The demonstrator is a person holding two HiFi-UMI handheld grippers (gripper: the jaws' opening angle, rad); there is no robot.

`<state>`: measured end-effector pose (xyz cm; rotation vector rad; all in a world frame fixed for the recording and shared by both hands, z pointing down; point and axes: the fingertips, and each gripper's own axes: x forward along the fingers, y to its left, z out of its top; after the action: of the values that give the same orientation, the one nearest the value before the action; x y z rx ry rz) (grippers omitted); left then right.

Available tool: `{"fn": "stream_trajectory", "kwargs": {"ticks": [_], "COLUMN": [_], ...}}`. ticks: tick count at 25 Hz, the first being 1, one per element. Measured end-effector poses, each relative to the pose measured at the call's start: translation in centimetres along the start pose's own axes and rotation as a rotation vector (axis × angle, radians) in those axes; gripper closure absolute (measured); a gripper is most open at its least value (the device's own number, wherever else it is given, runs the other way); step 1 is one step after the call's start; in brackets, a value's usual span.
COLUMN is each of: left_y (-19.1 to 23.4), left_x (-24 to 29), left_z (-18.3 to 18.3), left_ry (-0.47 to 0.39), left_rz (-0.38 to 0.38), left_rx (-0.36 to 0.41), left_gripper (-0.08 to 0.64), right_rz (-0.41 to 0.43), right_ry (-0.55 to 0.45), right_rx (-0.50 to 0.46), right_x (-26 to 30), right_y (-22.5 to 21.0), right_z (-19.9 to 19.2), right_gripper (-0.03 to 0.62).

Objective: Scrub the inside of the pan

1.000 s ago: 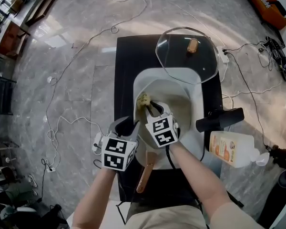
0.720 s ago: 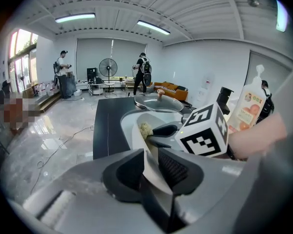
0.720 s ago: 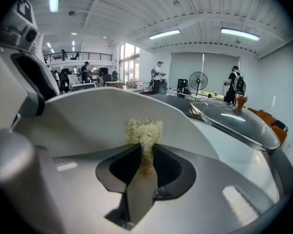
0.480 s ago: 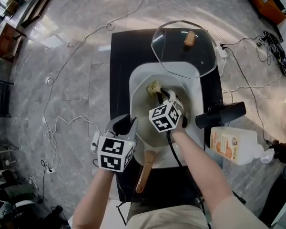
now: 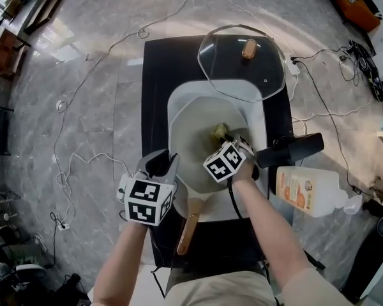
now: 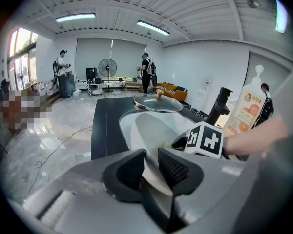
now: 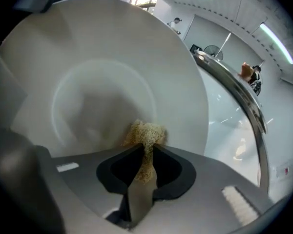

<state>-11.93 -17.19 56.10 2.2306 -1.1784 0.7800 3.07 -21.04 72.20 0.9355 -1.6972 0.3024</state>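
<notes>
A pale pan point(image 5: 201, 146) with a wooden handle point(image 5: 188, 225) lies in the white sink point(image 5: 179, 101). My left gripper point(image 5: 168, 166) stands at the pan's near left edge. Its jaws have just been closing, and the pan's rim point(image 6: 154, 172) is now pinched between the pads. My right gripper point(image 5: 228, 139) reaches steeply down into the pan, shut on a yellow scrub pad point(image 5: 218, 131). In the right gripper view the pad point(image 7: 145, 133) sticks out past the gripper point(image 7: 145, 156) and touches the pan's inner wall point(image 7: 102, 82).
A glass lid point(image 5: 242, 59) with a wooden knob rests across the sink's far end. A black faucet point(image 5: 290, 150) and a soap bottle point(image 5: 306, 193) stand right of the sink. The black counter point(image 5: 156, 94) surrounds it. Cables trail over the floor.
My right gripper has carried the scrub pad from the pan's far left across to its right side and tipped steeper. The left gripper stayed at the rim and its jaws narrowed.
</notes>
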Motion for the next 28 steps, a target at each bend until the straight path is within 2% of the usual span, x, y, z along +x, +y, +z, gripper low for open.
{"fn": "stream_trajectory", "kwargs": {"ticks": [6, 10, 13, 17, 22, 25, 28], "left_y": [0.2, 0.1, 0.1, 0.1, -0.2, 0.0, 0.0], "left_x": [0.0, 0.1, 0.0, -0.1, 0.0, -0.1, -0.1], "left_z": [0.0, 0.0, 0.1, 0.0, 0.0, -0.1, -0.1], "left_ry": [-0.003, -0.003, -0.005, -0.006, -0.016, -0.018, -0.022], "left_rz": [0.004, 0.002, -0.001, -0.006, -0.012, -0.013, -0.013], "left_rx": [-0.01, -0.015, -0.015, -0.02, -0.034, -0.04, -0.041], "left_gripper": [0.459, 0.459, 0.459, 0.459, 0.459, 0.459, 0.459], "right_rz": [0.168, 0.319, 0.429, 0.488, 0.59, 0.59, 0.521], "right_ry": [0.191, 0.2, 0.162, 0.103, -0.051, -0.157, -0.25], "right_rx": [-0.167, -0.196, -0.199, -0.23, -0.111, -0.039, -0.019], "right_x": [-2.2, -4.7, -6.8, -8.4, -9.9, -10.0, -9.5], "right_y": [4.1, 7.5, 10.1, 12.0, 12.6, 12.5, 11.7], "right_z": [-3.1, -3.6, -2.6, -0.6, 3.1, 5.7, 8.1], "right_gripper": [0.531, 0.535, 0.535, 0.535, 0.534, 0.534, 0.534]}}
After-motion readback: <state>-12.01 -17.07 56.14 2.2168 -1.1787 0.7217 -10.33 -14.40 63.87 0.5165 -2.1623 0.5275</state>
